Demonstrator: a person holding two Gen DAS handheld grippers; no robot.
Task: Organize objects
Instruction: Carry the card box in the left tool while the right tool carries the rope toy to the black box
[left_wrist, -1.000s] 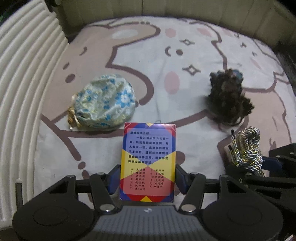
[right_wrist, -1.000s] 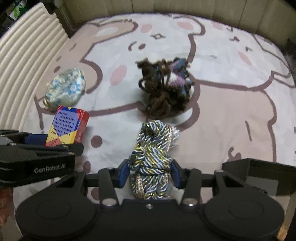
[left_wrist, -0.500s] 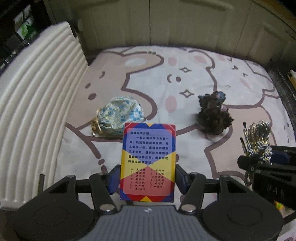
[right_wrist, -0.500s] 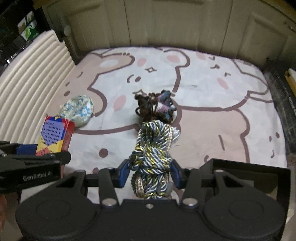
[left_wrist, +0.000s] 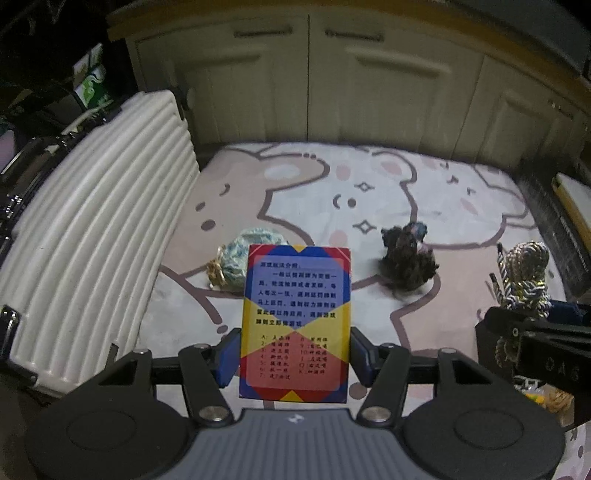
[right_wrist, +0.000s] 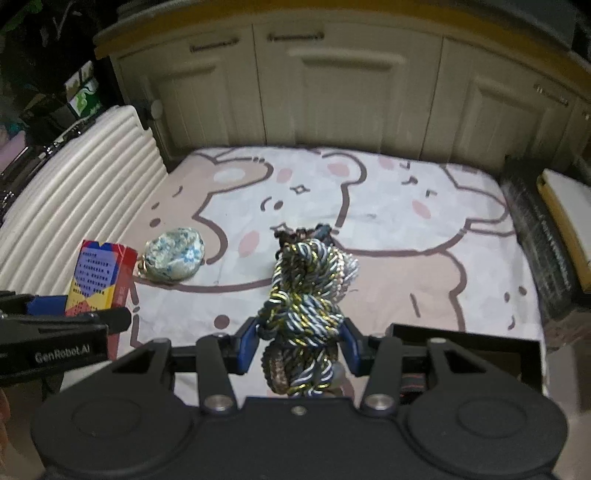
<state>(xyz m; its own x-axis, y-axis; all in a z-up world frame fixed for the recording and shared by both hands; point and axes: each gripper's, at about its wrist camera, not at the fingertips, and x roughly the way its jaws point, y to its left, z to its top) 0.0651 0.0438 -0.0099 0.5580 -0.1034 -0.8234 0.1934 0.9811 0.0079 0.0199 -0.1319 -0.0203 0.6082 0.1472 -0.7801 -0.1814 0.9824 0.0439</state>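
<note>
My left gripper (left_wrist: 294, 356) is shut on a colourful card box (left_wrist: 295, 321) with printed text and holds it upright, high above the bear-print mat (left_wrist: 369, 184). My right gripper (right_wrist: 300, 341) is shut on a bundle of twisted blue, white and gold rope (right_wrist: 306, 295), also lifted. The card box (right_wrist: 98, 277) and left gripper show at the left of the right wrist view; the rope (left_wrist: 524, 273) shows at the right of the left wrist view. A blue floral pouch (left_wrist: 243, 258) (right_wrist: 173, 254) and a dark woolly tangle (left_wrist: 406, 258) (right_wrist: 303, 234) lie on the mat.
A white ribbed suitcase (left_wrist: 92, 236) stands along the mat's left side. Cream cabinet doors (right_wrist: 332, 92) rise behind the mat. A dark bin or crate (right_wrist: 539, 243) borders the right edge. A black open box (right_wrist: 461, 350) sits near my right gripper.
Both grippers have risen and pulled back from the mat, carrying the card box and the rope. The pouch and woolly tangle stay where they lay.
</note>
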